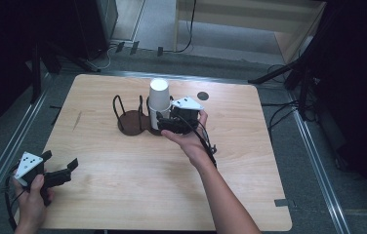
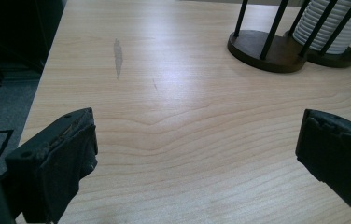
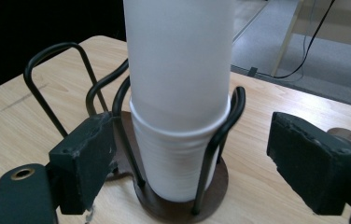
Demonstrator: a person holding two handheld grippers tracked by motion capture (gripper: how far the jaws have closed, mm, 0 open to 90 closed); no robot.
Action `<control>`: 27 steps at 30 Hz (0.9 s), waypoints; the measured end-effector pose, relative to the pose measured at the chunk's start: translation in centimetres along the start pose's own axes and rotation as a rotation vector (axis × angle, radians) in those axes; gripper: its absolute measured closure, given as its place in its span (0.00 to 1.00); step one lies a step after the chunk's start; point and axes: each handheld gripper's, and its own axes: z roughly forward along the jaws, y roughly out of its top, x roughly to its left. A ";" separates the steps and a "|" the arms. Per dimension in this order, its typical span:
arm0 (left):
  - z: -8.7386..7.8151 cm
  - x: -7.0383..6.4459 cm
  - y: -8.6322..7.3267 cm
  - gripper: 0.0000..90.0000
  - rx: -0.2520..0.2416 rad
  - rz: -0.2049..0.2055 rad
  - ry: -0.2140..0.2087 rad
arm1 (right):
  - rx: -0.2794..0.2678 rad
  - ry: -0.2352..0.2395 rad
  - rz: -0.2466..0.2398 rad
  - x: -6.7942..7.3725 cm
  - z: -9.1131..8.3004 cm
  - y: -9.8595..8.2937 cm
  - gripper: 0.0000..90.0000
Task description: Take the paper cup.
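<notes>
Right gripper (image 1: 164,123) sits at table (image 1: 123,195) centre, jaws spread wide on either side of the cup stack (image 3: 178,93), not touching it; left jaw close to a rack wire. The stack stands upright in the rack (image 3: 183,205), the right of two ring holders, top cup raised above the rest. Left gripper (image 1: 62,168) at 8 o'clock near the table edge, jaws wide apart, holding nothing, over bare wood. The stack is toward 1 o'clock in the left gripper view, well apart.
</notes>
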 end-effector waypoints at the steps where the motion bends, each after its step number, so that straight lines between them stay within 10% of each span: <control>1: 0.0 0.0 0.0 0.00 0.000 0.000 0.000 | 0.001 -0.002 0.002 0.1 0.2 0.2 0.17; 27: 0.1 0.0 0.0 0.00 0.006 -0.001 -0.002 | 0.019 -0.042 0.072 0.8 4.7 2.4 0.17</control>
